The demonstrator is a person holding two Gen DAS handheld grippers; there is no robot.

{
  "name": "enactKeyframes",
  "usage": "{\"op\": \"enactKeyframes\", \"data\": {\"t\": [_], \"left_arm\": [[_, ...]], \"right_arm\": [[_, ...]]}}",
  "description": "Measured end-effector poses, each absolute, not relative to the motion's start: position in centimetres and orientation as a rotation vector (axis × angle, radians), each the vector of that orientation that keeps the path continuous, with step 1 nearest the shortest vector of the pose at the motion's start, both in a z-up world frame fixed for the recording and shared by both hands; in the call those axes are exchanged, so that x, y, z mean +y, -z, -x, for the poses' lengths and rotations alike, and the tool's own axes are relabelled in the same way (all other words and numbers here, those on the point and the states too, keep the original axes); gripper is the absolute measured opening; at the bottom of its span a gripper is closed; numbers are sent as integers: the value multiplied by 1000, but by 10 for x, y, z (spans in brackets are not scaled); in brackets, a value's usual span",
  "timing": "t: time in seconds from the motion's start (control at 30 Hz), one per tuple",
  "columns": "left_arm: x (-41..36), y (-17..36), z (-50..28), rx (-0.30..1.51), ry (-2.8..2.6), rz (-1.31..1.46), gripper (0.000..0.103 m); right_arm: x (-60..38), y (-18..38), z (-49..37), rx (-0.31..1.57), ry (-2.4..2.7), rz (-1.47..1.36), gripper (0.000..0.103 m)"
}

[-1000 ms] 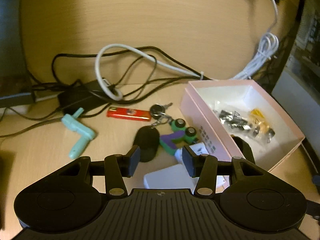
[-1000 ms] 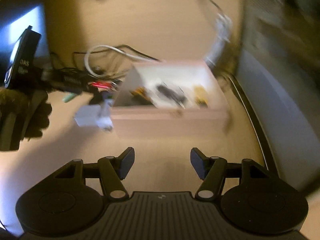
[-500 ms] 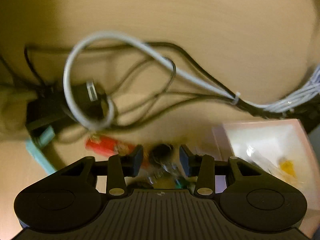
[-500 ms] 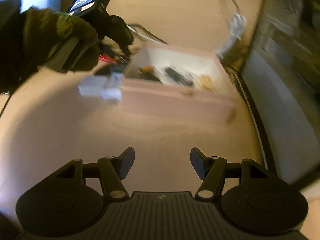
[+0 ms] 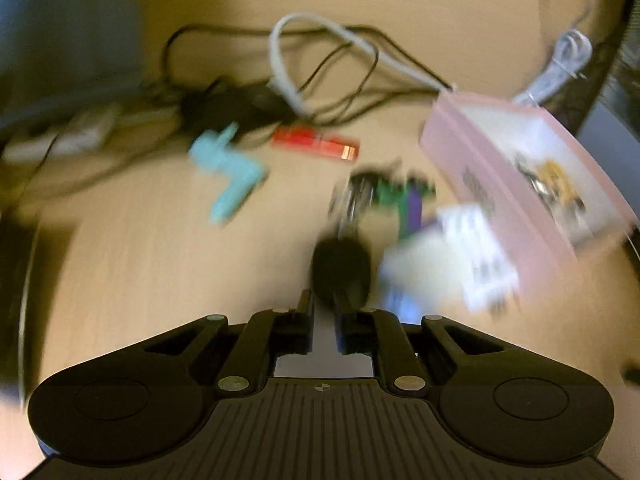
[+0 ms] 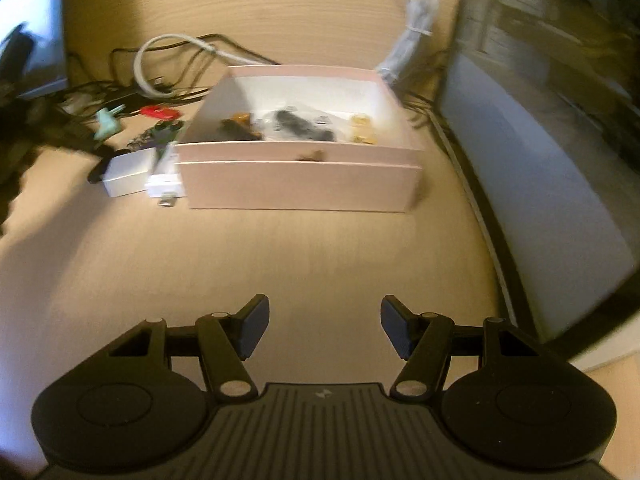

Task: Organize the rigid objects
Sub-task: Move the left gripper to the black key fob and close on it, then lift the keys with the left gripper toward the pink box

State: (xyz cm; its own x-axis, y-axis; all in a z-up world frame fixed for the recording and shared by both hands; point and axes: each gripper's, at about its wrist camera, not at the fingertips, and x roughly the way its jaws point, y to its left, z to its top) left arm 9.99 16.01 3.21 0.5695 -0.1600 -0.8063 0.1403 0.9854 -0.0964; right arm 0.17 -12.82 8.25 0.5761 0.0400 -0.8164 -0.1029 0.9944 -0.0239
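Observation:
In the blurred left wrist view my left gripper (image 5: 325, 304) is shut on the near end of a black key fob (image 5: 340, 268). Its ring of keys (image 5: 354, 196) trails ahead toward a green and purple figure (image 5: 404, 200). A red lighter (image 5: 316, 144) and a teal plastic piece (image 5: 228, 172) lie further out. The pink box (image 5: 472, 160) stands to the right with small bagged parts inside. My right gripper (image 6: 325, 330) hangs open over bare table in front of the pink box (image 6: 300, 188), with nothing between its fingers.
A white adapter (image 5: 452, 256) lies against the box's left side, also visible as the white adapter (image 6: 128, 172). Tangled black and white cables (image 5: 320, 60) cover the back of the table. A dark framed panel (image 6: 540, 200) borders the right edge.
My left gripper's jaws came together from half open onto the black key fob, and the view swung over the objects. The person's hand with that gripper left the right wrist view.

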Motion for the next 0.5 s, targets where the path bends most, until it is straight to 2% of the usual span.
{"op": "enactKeyframes", "data": {"t": [0.17,0.4,0.47,0.5], "left_arm": [[186,-30,-46,987,194,37,13],[156,-29,-35,960,193,-179,12],[154,-28,-36,968,232,-154,12],[154,-29,-39,979,262,-115,16]], "right_arm": [[-103,-75,-7,966,-175,121,63],[-94,-63,-7,989,-202,95,63],[-96,-60,-7,995,-189,75,63],[-97,-59,-6,997,-184,58,63]]}}
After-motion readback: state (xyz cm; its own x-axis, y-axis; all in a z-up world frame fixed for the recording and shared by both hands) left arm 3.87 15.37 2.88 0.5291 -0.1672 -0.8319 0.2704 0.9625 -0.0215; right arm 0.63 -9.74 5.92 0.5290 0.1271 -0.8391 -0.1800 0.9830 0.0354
